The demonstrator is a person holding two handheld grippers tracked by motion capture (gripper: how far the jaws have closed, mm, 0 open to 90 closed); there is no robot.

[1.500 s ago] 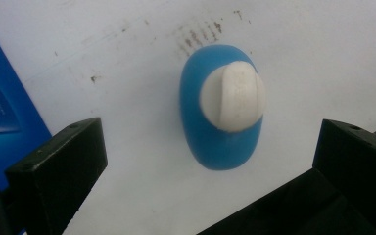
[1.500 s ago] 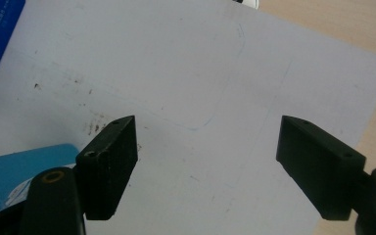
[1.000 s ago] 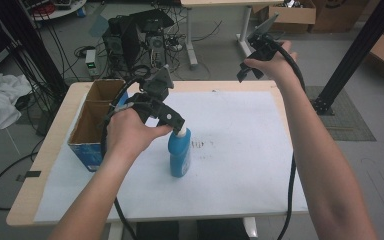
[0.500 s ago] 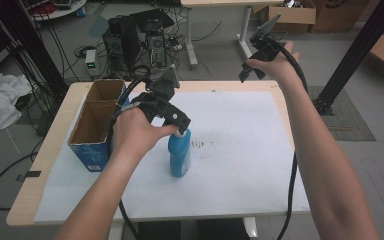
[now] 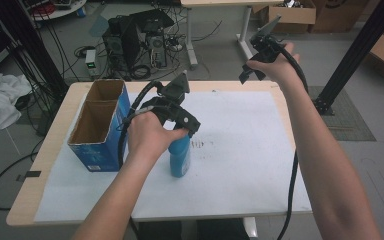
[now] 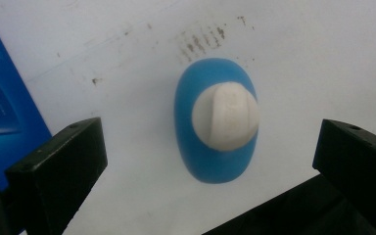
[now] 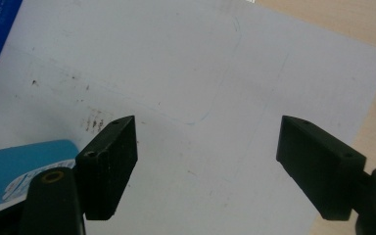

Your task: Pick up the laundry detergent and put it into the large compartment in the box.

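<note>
Left arm: the forearm comes in from the bottom of the high view and reaches forward over the white sheet (image 5: 240, 150) that covers most of the table (image 5: 55, 135).
Bottle: a blue bottle (image 5: 179, 155) with a white cap (image 6: 225, 116) stands upright on the sheet, just right of the box and near the table's middle; a patch of dark smudges (image 5: 200, 145) marks the sheet just beside it.
Left gripper: the left gripper (image 5: 177, 107) hangs directly above the bottle, looking straight down on the cap. Its 2 jaws are wide apart, 1 on each side of the bottle in the left gripper view, touching nothing.
Box: a blue cardboard box (image 5: 100, 132) with 2 open compartments stands on the left part of the table, its near corner on the sheet.
Right gripper: the right gripper (image 5: 260, 50) is held high over the far right corner of the table, well apart from the bottle. Its jaws are spread wide with nothing between them, pointing down at the sheet.
Beyond the table: cables and computer equipment (image 5: 140, 40) on the floor, cardboard boxes (image 5: 300, 15) farther back.
</note>
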